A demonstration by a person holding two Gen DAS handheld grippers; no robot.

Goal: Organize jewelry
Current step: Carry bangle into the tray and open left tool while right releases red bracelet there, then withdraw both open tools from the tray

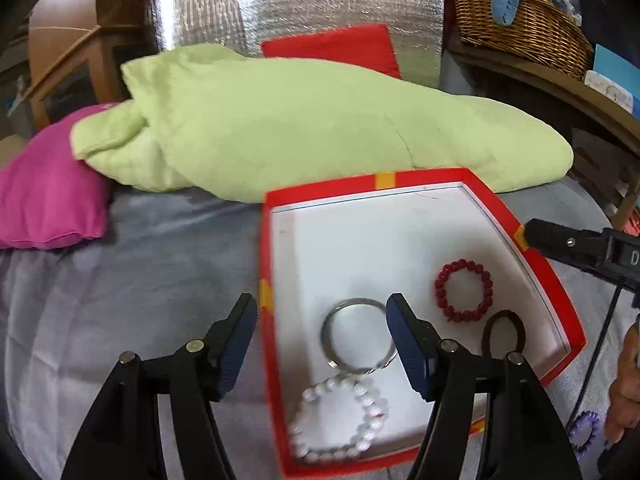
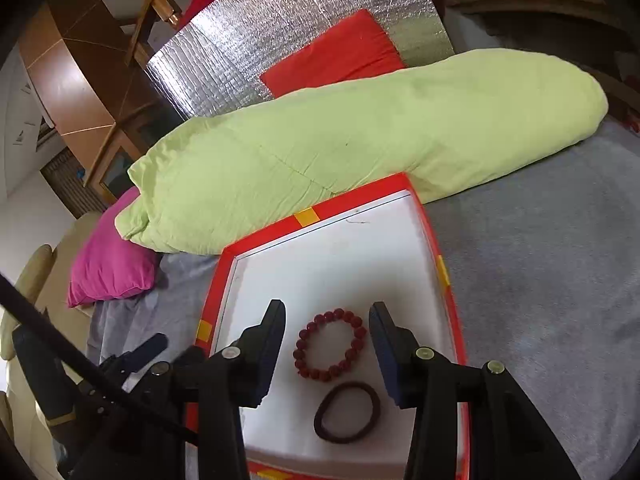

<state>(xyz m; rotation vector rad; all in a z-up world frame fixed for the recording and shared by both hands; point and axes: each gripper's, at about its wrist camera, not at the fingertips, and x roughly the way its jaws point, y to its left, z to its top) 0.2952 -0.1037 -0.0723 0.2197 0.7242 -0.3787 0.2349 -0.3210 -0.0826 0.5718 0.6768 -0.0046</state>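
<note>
A: Where does the jewelry sit?

B: In the red box [image 1: 556, 280], a shallow tray with a white floor, lying on the grey bedcover [image 1: 120, 280]. Four pieces show inside from the left wrist view: a silver bangle [image 1: 357, 334], a white pearl bracelet [image 1: 340, 420] touching the bangle's near edge, a red bead bracelet [image 1: 464, 290] toward the right wall, and a dark hair tie [image 1: 503, 334] just beside the red beads.

A: And the left gripper [image 1: 320, 320]?

B: Its jaws stand wide apart and hold nothing. One finger hangs over the bedcover outside the box's left wall, the other over the box floor, at the bangle's right edge.

A: The right gripper [image 2: 328, 324]?

B: Also spread open and empty. In its own view the red bead bracelet [image 2: 331, 345] lies between the two fingers, the hair tie [image 2: 347, 412] nearer the camera, both flat on the white floor.

A: Anything outside the box?

B: A purple beaded piece [image 1: 585, 432] on the bedcover at the right edge. A green pillow [image 1: 300, 128] lies behind the box, against its far wall, a pink pillow [image 1: 48, 196] off to the left
</note>
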